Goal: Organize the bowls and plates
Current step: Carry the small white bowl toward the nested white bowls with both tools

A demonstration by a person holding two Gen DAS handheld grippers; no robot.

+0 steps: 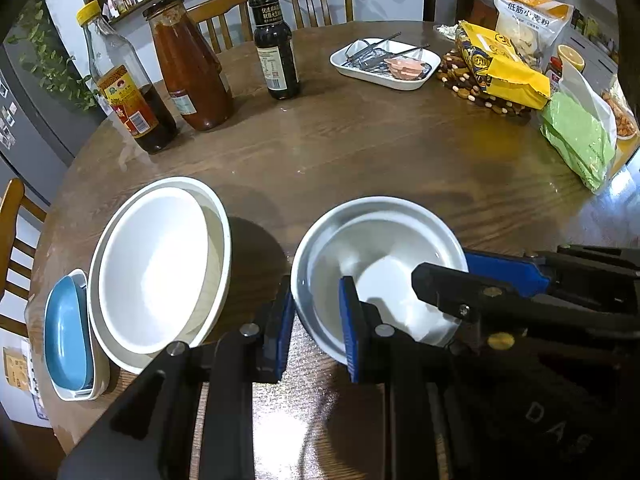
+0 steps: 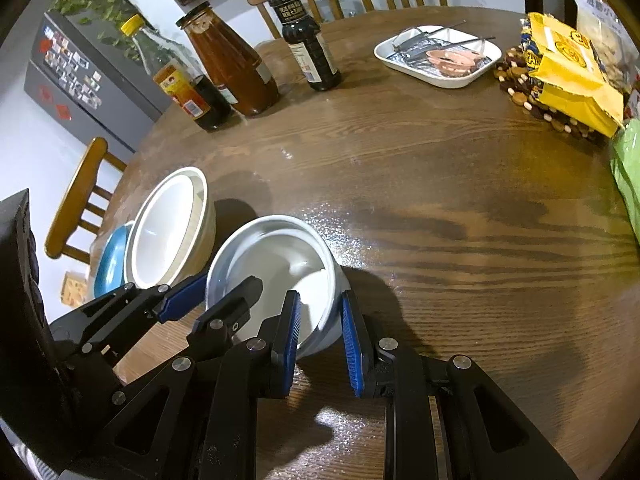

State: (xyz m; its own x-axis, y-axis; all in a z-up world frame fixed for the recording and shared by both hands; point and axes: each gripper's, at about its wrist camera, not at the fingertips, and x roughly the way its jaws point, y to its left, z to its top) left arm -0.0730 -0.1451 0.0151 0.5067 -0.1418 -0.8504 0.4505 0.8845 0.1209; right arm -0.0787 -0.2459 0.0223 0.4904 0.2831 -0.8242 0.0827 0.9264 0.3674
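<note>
Bowls are the business in hand: I have both grippers on the same small white bowl [image 1: 380, 264], which sits on the wooden table [image 1: 360, 148] near its front edge, just to the right of a bigger white bowl [image 1: 160, 264] that is nested inside a cream one. My left gripper [image 1: 316, 328] is clenched on the small bowl's near-left rim, one blue pad outside the wall and one inside; my right gripper [image 2: 320, 332] grips the rim on the other side in the same way, wall between the pads. I judge this as the start of a lift — the bowl appears to rest on the table, though I cannot see under its base. The next move, as I read it, calls for raising both hands together and level, carrying the bowl left and setting it down into the bigger white bowl without clipping that rim or tipping sideways. The left wrist view shows the blue dish [image 1: 66, 336] lying in a white tray at the far left, and how the big bowls nest; the right wrist view hides most of that dish behind the stack, but it shows the small bowl's outer wall and its shadow on the table — and my left gripper's fingers [image 2: 184, 300] reaching in from the side.
</note>
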